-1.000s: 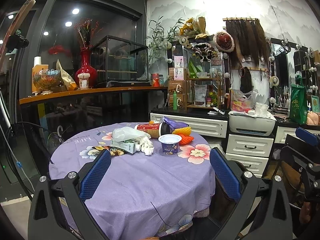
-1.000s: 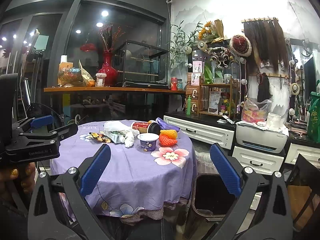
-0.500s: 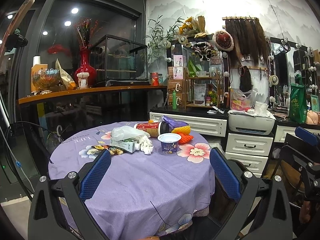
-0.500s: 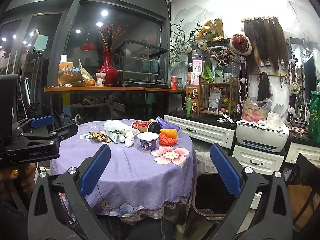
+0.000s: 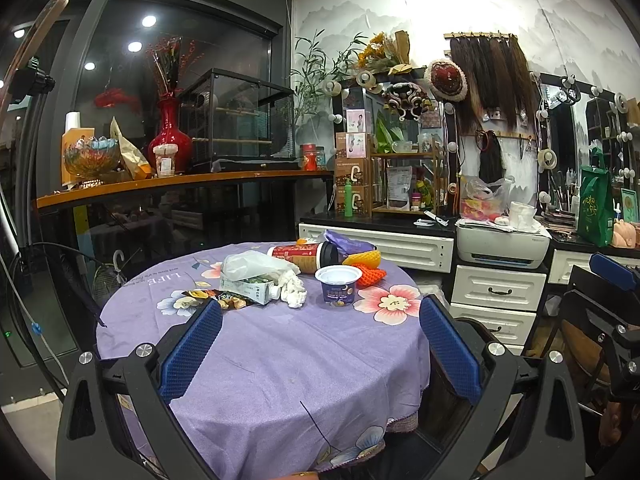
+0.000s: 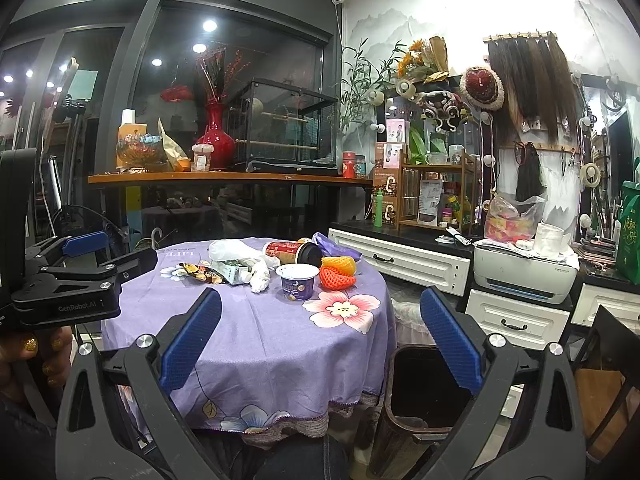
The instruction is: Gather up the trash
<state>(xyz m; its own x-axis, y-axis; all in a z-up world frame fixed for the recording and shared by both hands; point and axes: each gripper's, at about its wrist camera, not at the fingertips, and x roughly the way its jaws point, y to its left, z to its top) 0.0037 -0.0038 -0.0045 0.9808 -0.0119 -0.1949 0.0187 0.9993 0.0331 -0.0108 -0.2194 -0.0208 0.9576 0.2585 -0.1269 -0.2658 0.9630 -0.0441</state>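
Note:
Trash lies at the far side of a round table with a purple flowered cloth (image 5: 280, 360): a purple yogurt cup (image 5: 338, 289), a red paper cup on its side (image 5: 304, 255), a clear plastic bag (image 5: 250, 266), a crumpled white tissue (image 5: 294, 292), a green carton (image 5: 250, 288), a snack wrapper (image 5: 218, 300), orange foam nets (image 5: 366, 266). The yogurt cup (image 6: 299, 281) also shows in the right wrist view. My left gripper (image 5: 320, 340) is open and empty, short of the trash. My right gripper (image 6: 320, 332) is open and empty, above the table's near right edge. A dark bin (image 6: 428, 396) stands by the table's right.
White drawers (image 5: 496, 300) with a printer (image 5: 502, 242) stand behind the table on the right. A counter with a red vase (image 5: 170, 136) and a glass case runs along the back left. A dark chair (image 5: 600, 320) stands at the right.

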